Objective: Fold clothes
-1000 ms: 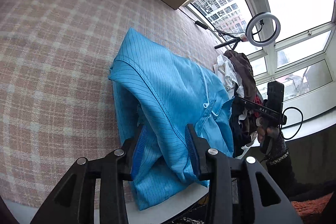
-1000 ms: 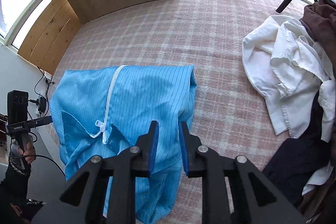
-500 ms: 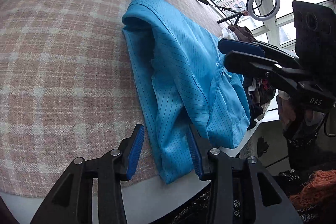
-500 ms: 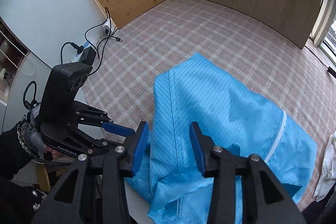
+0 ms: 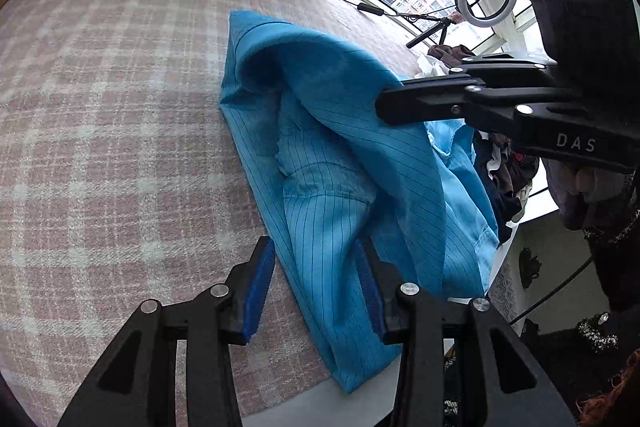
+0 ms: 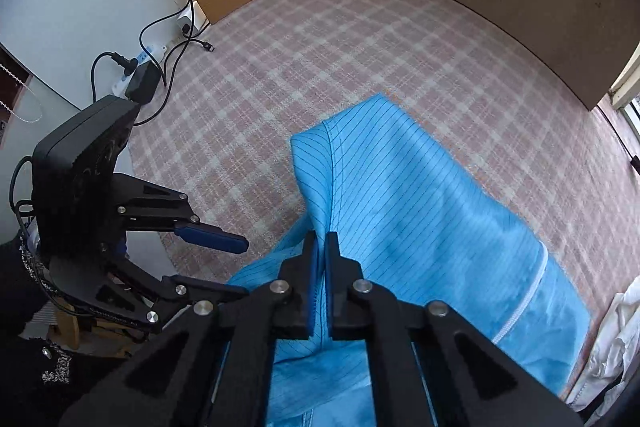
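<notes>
The right gripper (image 6: pixel 319 281) is pinching a raised ridge of the blue jacket (image 6: pixel 400 211) – fingers shut tight on the fabric, bottom centre of its view. The left gripper (image 5: pixel 316 289) is sitting half open at the worktop's (image 5: pixel 100 147) near edge, jacket hem lying between its fingers, not squeezed. The jacket's long axis is running away toward the window – the left one looks closest to that hem.

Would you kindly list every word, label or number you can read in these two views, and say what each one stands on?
"DAS": white letters on the black body of the right gripper, seen from the left wrist view.
A line of small light lettering on the black underside of the left gripper, seen from the right wrist view: too small and blurred to read.
The blue striped garment shows no text.
</notes>
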`<state>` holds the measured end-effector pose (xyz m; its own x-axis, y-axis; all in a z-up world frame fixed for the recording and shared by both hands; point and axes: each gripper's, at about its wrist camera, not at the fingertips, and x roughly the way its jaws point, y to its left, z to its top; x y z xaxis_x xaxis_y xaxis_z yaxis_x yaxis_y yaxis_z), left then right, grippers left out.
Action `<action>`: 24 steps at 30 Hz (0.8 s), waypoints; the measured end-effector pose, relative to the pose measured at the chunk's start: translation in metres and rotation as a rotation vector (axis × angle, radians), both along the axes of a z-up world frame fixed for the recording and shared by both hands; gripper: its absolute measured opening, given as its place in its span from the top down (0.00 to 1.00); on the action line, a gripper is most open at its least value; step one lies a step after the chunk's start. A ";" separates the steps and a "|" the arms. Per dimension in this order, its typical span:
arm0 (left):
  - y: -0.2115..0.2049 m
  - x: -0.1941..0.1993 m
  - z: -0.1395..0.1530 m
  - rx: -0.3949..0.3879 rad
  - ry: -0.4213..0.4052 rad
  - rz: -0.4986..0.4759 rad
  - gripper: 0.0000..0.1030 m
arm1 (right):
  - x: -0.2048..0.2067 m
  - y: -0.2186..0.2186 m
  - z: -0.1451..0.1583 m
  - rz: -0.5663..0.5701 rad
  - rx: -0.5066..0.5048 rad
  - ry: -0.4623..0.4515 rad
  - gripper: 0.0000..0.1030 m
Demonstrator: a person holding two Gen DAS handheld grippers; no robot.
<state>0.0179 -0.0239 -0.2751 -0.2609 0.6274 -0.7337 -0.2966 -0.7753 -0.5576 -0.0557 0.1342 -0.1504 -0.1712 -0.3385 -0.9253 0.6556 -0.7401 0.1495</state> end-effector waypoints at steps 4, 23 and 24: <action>0.016 -0.020 0.000 -0.005 0.028 -0.035 0.62 | 0.002 0.014 0.018 -0.028 -0.025 0.013 0.97; -0.054 -0.004 0.050 0.020 0.081 0.130 0.68 | 0.036 0.114 0.003 -0.307 -0.135 -0.025 0.96; -0.051 -0.006 0.055 0.036 0.084 0.124 0.67 | 0.042 0.140 0.002 -0.383 -0.145 -0.020 0.94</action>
